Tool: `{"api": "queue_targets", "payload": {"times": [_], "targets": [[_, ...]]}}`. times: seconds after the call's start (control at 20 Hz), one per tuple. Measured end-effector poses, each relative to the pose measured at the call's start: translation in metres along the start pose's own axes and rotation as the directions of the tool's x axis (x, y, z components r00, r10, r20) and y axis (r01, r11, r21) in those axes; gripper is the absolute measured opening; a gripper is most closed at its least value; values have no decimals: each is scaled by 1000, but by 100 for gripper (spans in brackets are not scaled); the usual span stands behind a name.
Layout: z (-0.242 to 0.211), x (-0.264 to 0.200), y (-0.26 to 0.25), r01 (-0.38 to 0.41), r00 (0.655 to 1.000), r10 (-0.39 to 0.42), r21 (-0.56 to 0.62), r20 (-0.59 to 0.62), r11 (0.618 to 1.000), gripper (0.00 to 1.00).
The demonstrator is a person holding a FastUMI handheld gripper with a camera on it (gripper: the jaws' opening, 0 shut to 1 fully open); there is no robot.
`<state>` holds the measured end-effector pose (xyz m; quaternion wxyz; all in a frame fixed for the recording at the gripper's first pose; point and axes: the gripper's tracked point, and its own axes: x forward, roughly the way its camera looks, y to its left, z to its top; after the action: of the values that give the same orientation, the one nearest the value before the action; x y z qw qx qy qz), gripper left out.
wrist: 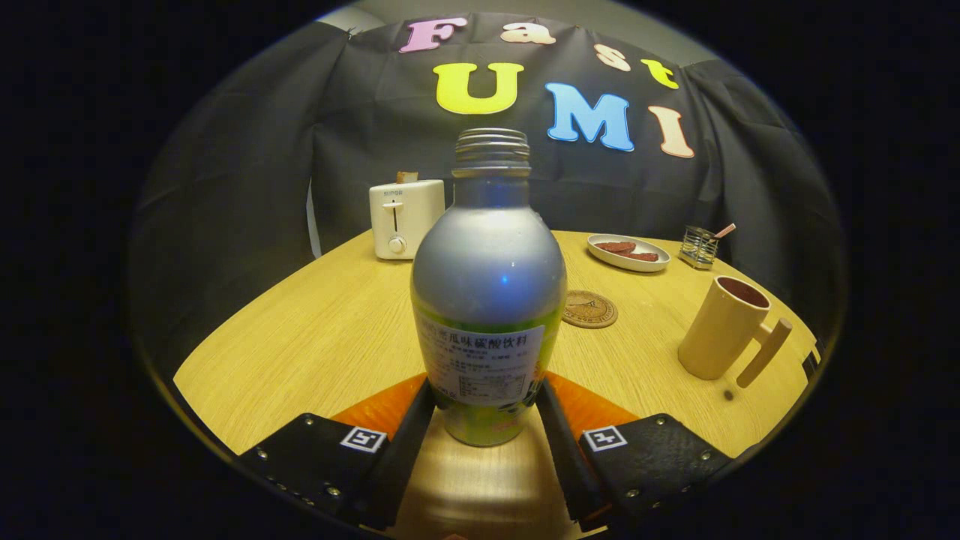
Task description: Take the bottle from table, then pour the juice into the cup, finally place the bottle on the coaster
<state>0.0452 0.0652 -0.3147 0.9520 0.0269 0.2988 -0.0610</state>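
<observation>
Gripper (486, 409) fingers clamped on the uncapped silver metal bottle (488, 300) – upright, base on or just above the round wooden table (315, 330). Pouring not begun; round brown coaster (590, 309) beyond, beige handled cup (726, 327) off right.

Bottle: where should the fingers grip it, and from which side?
Grip the bottle low on its straight labelled body, coming in level from the near side. It stands upright with no cap, and the shoulder tapers. The gripper already has one finger on each flank; whether they press is unclear.
</observation>
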Motion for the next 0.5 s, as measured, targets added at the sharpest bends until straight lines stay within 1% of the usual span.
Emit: {"api": "queue_targets", "payload": {"times": [0.15,0.3,0.35,0.5], "targets": [[3,-1,0,-25,1000,26,45,-15,999,77],[16,-2,-1,-49,999,50,91,-16,995,77],[21,-2,0,-61,998,64,116,-16,991,74],[37,-5,1,-102,995,104,199,2,975,74]]}}
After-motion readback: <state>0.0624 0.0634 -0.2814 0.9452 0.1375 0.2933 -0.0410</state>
